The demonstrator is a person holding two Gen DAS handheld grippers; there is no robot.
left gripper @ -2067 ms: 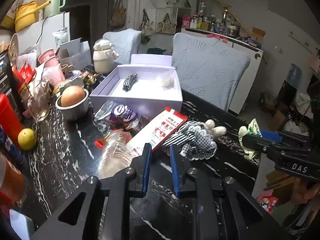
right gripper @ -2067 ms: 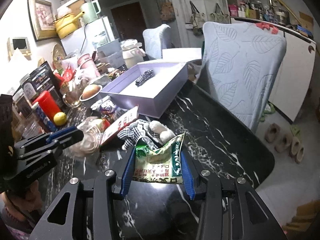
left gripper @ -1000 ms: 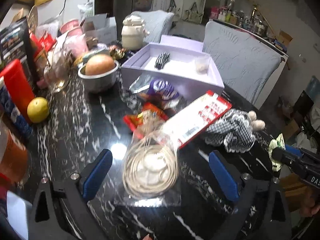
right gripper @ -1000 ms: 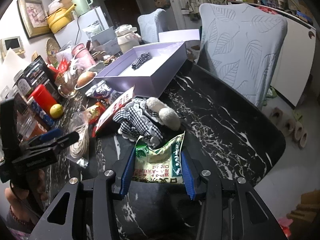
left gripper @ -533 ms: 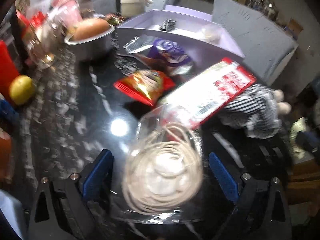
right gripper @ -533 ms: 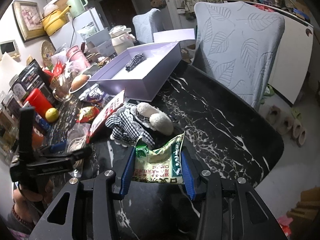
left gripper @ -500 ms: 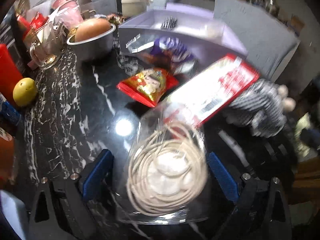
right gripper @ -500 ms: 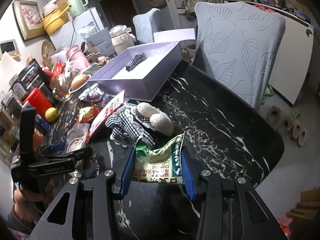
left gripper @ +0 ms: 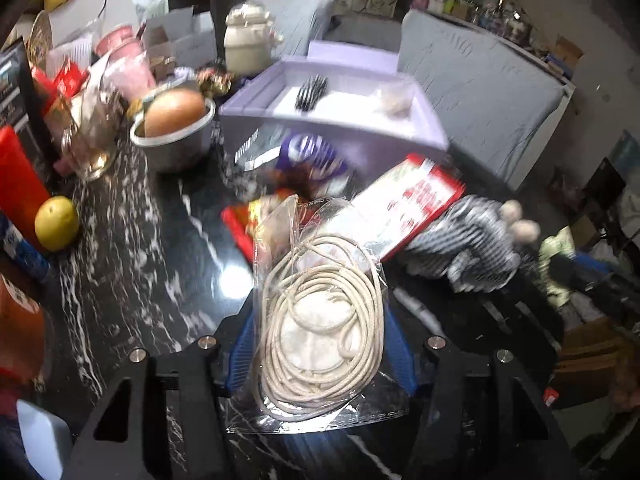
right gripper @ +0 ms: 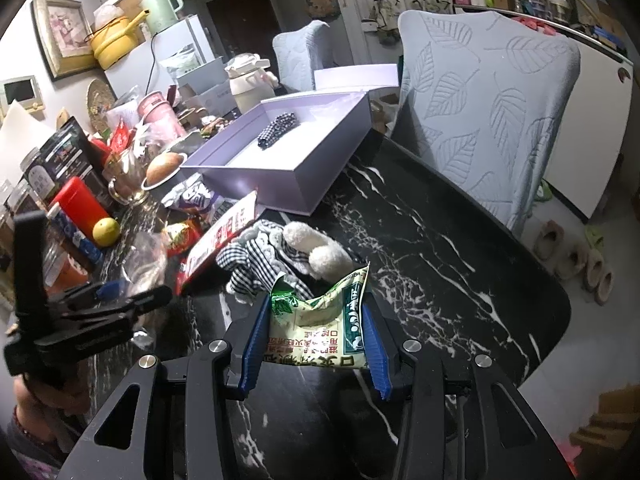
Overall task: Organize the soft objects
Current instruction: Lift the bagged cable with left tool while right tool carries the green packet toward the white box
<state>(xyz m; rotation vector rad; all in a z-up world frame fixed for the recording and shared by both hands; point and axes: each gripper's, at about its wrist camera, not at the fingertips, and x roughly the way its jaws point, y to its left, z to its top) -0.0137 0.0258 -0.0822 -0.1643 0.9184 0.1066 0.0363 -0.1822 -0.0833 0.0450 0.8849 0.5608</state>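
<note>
My left gripper (left gripper: 320,344) is shut on a clear bag of coiled cream cord (left gripper: 320,320) and holds it above the black marble table (left gripper: 132,264). My right gripper (right gripper: 314,336) is shut on a green and white snack pouch (right gripper: 320,320). A checked plush toy with white fluffy feet (right gripper: 280,256) lies just beyond the pouch; it also shows in the left wrist view (left gripper: 476,244). An open lavender box (right gripper: 288,156) holds a small checked cloth (right gripper: 278,130). The left gripper also shows at the left of the right wrist view (right gripper: 132,300).
A red and white flat packet (left gripper: 400,208), a red snack bag (left gripper: 244,220) and a purple snack bag (left gripper: 308,156) lie before the box. A metal bowl with a bun (left gripper: 172,124), a yellow fruit (left gripper: 56,222), jars and a red bottle (right gripper: 80,200) crowd the left. Chairs (right gripper: 488,120) stand behind.
My left gripper has closed on the cord bag and lifted it off the table. My right gripper still holds the pouch and has barely moved.
</note>
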